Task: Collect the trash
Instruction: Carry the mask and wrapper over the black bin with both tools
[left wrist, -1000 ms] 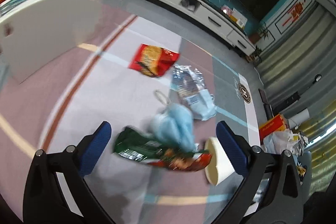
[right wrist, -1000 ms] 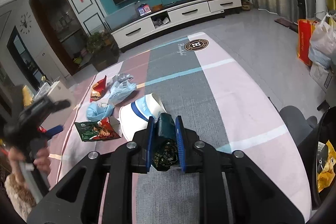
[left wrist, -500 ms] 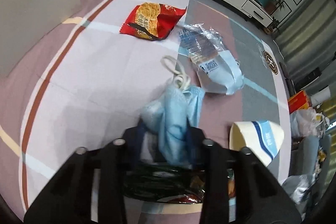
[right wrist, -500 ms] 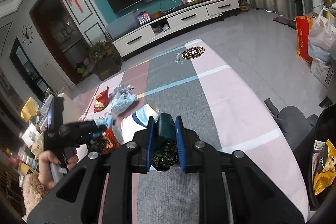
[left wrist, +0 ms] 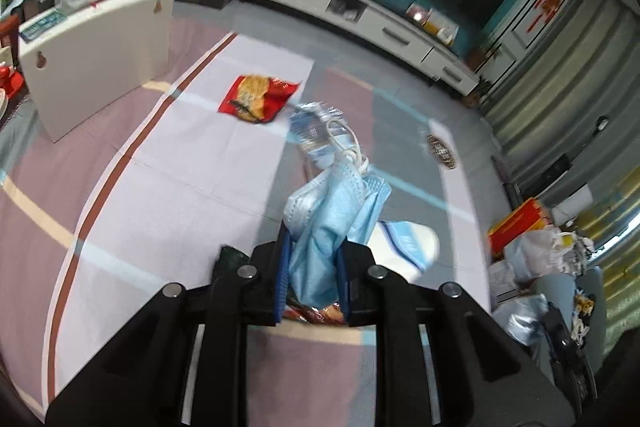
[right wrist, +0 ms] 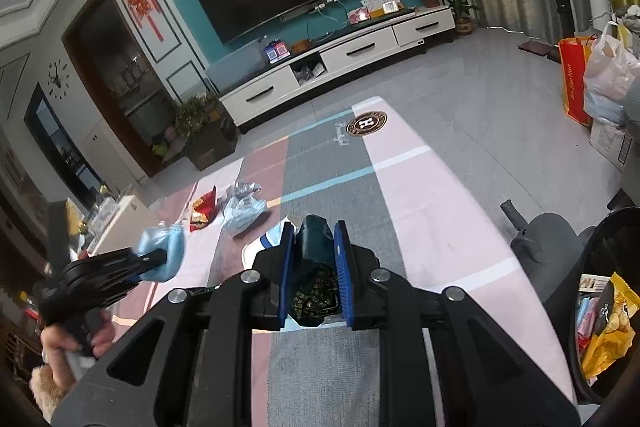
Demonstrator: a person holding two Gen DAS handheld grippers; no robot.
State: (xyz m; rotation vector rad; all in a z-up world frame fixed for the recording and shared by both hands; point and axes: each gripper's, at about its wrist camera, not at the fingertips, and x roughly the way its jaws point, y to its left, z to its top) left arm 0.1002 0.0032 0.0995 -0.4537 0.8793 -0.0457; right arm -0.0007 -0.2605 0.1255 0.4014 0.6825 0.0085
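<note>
Left gripper [left wrist: 312, 275]: pinching blue face masks [left wrist: 336, 211], raised clear of rug for carrying.
Right gripper [right wrist: 314, 267]: clamped on dark wrapper [right wrist: 314, 287], bin [right wrist: 600, 303] near right.

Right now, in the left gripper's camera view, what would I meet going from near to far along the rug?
Left gripper shut on a blue mask → paper cup → clear wrapper → red snack bag → TV cabinet.
</note>
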